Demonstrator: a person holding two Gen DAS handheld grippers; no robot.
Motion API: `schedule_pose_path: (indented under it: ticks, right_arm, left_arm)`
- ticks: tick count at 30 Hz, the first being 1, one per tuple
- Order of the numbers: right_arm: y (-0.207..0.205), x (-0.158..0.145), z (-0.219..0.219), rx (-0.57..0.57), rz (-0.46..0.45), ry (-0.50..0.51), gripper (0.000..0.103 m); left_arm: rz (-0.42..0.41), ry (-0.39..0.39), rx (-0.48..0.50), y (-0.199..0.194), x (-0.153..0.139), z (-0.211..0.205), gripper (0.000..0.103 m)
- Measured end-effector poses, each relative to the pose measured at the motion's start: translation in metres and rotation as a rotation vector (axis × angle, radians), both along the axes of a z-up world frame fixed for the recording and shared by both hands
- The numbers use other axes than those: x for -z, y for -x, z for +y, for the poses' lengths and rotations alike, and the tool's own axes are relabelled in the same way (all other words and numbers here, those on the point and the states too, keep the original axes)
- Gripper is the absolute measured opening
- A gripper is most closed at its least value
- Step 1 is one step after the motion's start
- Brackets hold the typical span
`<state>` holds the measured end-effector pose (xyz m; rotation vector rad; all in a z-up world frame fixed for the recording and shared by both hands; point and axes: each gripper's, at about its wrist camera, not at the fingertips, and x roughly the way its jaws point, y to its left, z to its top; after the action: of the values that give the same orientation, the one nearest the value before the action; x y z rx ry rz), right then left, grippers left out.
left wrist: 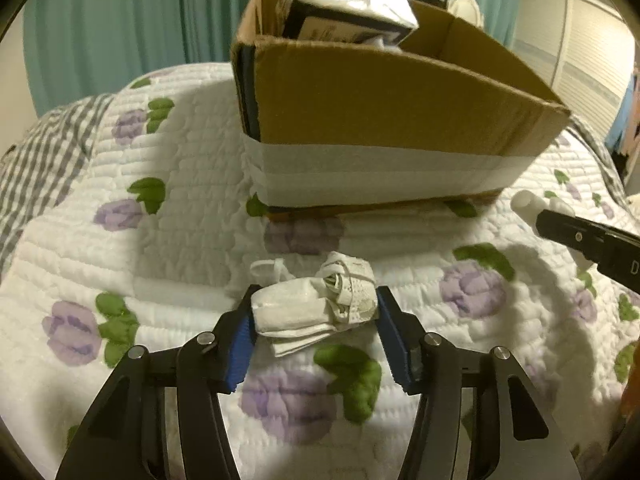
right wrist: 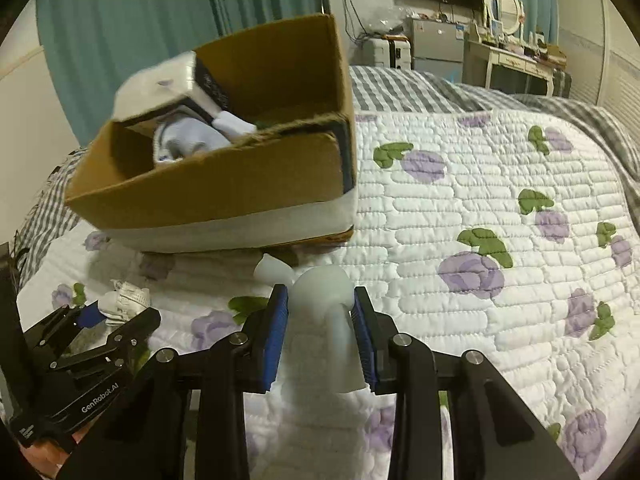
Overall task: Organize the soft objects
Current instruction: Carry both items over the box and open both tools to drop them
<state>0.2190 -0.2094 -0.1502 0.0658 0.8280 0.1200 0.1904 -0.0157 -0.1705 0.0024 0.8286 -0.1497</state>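
a quilt [left wrist: 160,240] printed with purple flowers covers a bed, and on its far side stands a cardboard box [left wrist: 392,92] banded with white tape, already part filled: a dark carton wrapped in white [left wrist: 348,12] leans at its far left, and pale blue cloth [right wrist: 188,140] lies inside. behind the bed hang teal curtains [right wrist: 128,32]; far right are a dresser [right wrist: 516,60] and a round mirror [right wrist: 505,6].

near the box, the left gripper [left wrist: 316,312] is clenched on a white sock bundle [left wrist: 316,308], a folded pair with a lace-trimmed cuff rolled on top, both blue pads pressing its sides as it rests on the quilt. to its right the right gripper [right wrist: 320,320] is clamped tight on a pale sock [right wrist: 324,292], its rounded end bulging above the pads and a thin fold squeezed between them.

both pieces look light, limp and compressible, not fragile and not slippery against the ribbed pads. the bundle likely holds best across its thick middle, as now, so the roll does not come undone; loose loops at its far side may trail. the pale sock will probably droop either side of the pinch, so a grip at the bunched middle seems soundest.

readable writing: "genrobot.ai" on the left gripper's body, seen from the right camera. print on the dark carton is too blurred to read.
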Motion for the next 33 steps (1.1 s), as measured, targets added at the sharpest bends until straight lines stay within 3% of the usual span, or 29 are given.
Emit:
schedule_pose_path:
  ticks: [6,13,19,27,33]
  right_arm:
    - [0.025,-0.019,0.004,-0.025,-0.047,-0.011,0.032]
    - [0.049,-0.053,0.012,-0.051,-0.108,-0.031,0.032]
    - [0.061,-0.093,0.016,-0.088,-0.173,-0.029,0.032]
    - [0.053,-0.15,0.022,-0.126,-0.272,0.011,0.032]
    - [0.02,-0.163,0.025,-0.16,-0.277,0.028,0.032]
  left_arm:
    - [-0.015,0.042,-0.009,0.03,-0.022,0.01,0.054]
    - [-0.088,0.022,-0.009,0.06,-0.06,0.021,0.054]
    - [-0.132,0.005,-0.013,0.081,-0.096,0.007,0.054]
    - [-0.197,0.004,0.051,0.075,-0.141,-0.007,0.054]
    - [-0.228,-0.004,0.062,0.033,-0.164,-0.022,0.054]
